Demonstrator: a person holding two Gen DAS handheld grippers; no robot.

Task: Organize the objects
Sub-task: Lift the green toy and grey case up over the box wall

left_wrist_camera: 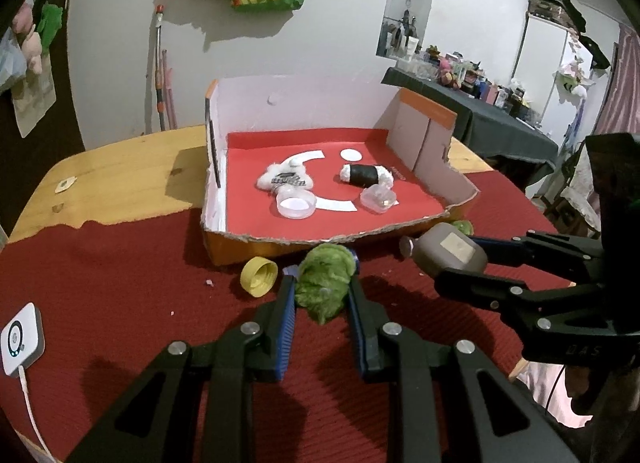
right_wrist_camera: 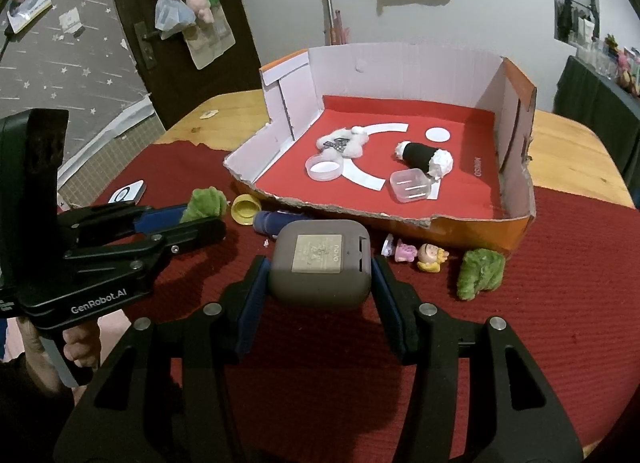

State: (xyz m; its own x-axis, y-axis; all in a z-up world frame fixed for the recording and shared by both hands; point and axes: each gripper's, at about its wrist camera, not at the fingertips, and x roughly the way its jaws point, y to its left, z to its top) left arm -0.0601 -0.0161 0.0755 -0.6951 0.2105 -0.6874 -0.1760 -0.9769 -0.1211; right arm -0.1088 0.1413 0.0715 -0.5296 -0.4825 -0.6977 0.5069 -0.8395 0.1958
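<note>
Green plush [left_wrist_camera: 324, 283] clamped in left hand-held gripper [left_wrist_camera: 322, 287]; grey case [right_wrist_camera: 320, 263] pinched in right hand-held gripper [right_wrist_camera: 320, 267]. Cardboard box [left_wrist_camera: 256, 249] lies just beyond both, left one nearer.

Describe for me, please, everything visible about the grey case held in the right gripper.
The grey case is a rounded, matte box that looks like plastic, with a pale square label on its upper face and a small slot beside it. The right gripper clamps its two sides with blue pads, holding it lifted over the red cloth, in front of the cardboard tray.
</note>
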